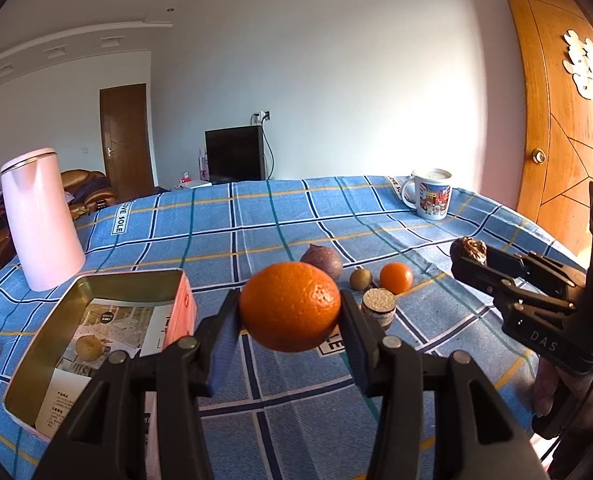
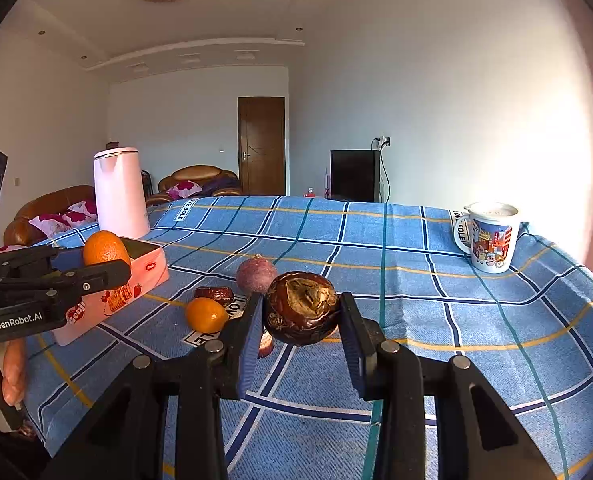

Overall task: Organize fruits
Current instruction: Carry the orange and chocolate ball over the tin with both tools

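My left gripper [image 1: 290, 308] is shut on a large orange [image 1: 290, 306] and holds it above the blue checked tablecloth, just right of an open pink tin box [image 1: 96, 332]. The box holds a small yellowish fruit [image 1: 88, 347] on printed paper. My right gripper [image 2: 301, 312] is shut on a dark brown wrinkled fruit [image 2: 301, 308], held above the cloth. On the cloth lie a purple fruit [image 1: 322, 266], a small green-brown fruit [image 1: 361, 279], a small orange [image 1: 395, 277] and a dark cut piece with a pale top [image 1: 379, 306]. The right gripper also shows in the left wrist view [image 1: 472, 258].
A pink kettle [image 1: 40, 220] stands at the far left behind the box. A printed mug [image 1: 430, 194] stands at the far right edge of the table [image 1: 256, 216]. A wooden door is behind on the right, sofas on the left.
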Tool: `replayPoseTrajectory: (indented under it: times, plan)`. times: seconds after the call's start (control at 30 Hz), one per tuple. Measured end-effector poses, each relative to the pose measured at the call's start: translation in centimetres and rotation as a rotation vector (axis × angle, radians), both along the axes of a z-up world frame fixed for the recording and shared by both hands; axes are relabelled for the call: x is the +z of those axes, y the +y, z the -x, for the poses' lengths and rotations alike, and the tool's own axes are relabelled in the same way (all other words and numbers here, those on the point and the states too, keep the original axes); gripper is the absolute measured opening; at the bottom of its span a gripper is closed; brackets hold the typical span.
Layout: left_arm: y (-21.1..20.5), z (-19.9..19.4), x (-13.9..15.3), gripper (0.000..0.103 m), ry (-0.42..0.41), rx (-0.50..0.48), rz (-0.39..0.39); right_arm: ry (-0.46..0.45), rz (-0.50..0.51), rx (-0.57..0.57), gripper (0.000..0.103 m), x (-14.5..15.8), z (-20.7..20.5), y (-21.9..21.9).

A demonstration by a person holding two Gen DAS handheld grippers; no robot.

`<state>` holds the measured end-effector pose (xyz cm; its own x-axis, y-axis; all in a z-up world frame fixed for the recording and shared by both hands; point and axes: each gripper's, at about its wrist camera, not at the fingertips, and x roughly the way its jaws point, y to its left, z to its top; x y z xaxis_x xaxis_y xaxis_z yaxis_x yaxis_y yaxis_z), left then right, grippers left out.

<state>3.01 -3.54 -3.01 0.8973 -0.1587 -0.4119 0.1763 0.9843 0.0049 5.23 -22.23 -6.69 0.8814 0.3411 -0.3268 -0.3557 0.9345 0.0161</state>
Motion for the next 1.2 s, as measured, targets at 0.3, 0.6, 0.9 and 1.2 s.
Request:
replayPoseTrajectory:
  times: [0.3, 0.6, 0.9, 1.2]
  plan:
    - [1.4, 0.2, 0.4, 0.049, -0.014, 0.025, 0.022, -0.057, 0.002, 0.001, 0.039, 0.2, 0.9, 0.1]
    - [2.8, 0.5, 0.9, 0.050, -0.032, 0.049, 0.043, -0.045, -0.011, 0.014, 0.039, 0.5, 0.7, 0.4]
    - [4.0, 0.7, 1.2, 0.049, -0.037, 0.066, 0.063, -0.051, 0.005, 0.044, 0.039, 1.5, 0.5, 2.0]
    - [4.9, 0.9, 1.5, 0.050, -0.045, 0.075, 0.077, -0.068, 0.013, 0.064, 0.039, 2.6, 0.4, 3.6]
